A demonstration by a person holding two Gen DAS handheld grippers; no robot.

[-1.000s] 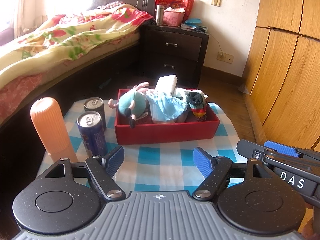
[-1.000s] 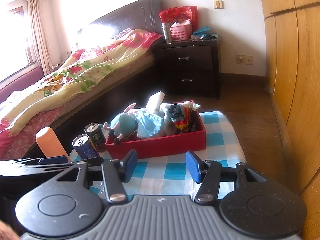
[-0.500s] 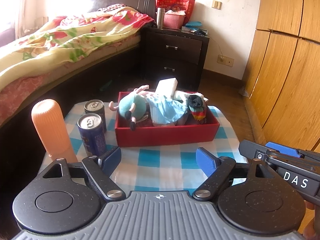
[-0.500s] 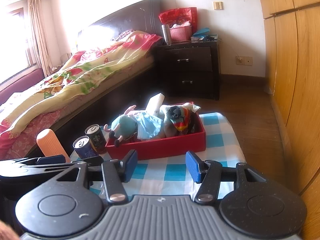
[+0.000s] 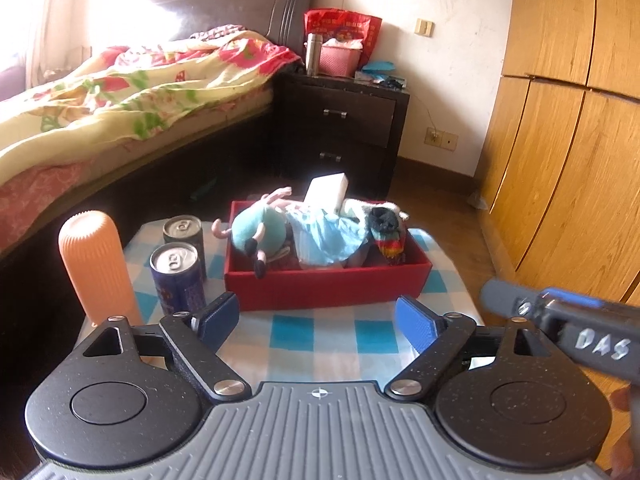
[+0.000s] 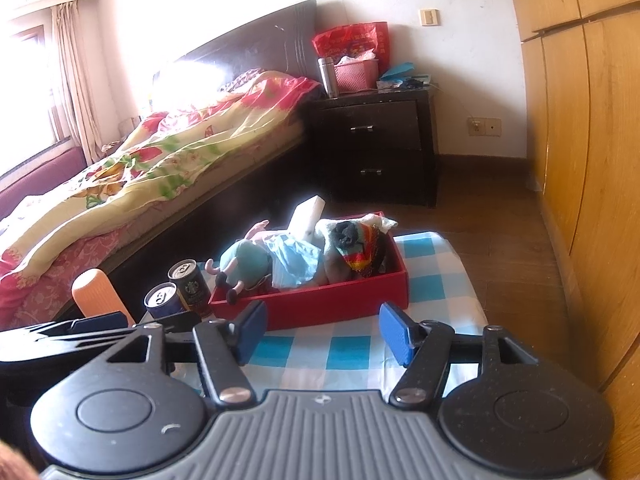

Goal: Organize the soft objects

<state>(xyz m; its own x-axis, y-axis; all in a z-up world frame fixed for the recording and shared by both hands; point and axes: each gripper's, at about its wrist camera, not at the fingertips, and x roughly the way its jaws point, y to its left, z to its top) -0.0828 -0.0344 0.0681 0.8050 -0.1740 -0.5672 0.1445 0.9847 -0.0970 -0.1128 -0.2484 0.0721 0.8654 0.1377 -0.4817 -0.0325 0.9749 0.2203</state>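
Note:
A red box [image 5: 328, 284] [image 6: 320, 308] sits on a small table with a blue-checked cloth [image 5: 332, 340] [image 6: 436, 264]. It holds a teal plush doll [image 5: 260, 228] [image 6: 244, 260], a light blue cloth [image 5: 328, 236] [image 6: 296, 264], a white sponge block [image 5: 326, 194] [image 6: 308, 214] and a plush with a striped scarf [image 5: 386, 228] [image 6: 356, 244]. My left gripper [image 5: 316, 320] is open and empty, in front of the box. My right gripper [image 6: 322, 330] is open and empty, also in front of the box.
Two drink cans [image 5: 178, 268] [image 6: 188, 284] and an orange ribbed bottle [image 5: 96, 260] [image 6: 98, 292] stand left of the box. A bed [image 5: 120, 96] lies to the left, a dark nightstand [image 5: 344, 128] behind, wooden wardrobes [image 5: 560, 140] to the right.
Both grippers have drawn back slightly from the box and stayed open. The left gripper's jaws have opened a little wider. Nothing in the box has moved.

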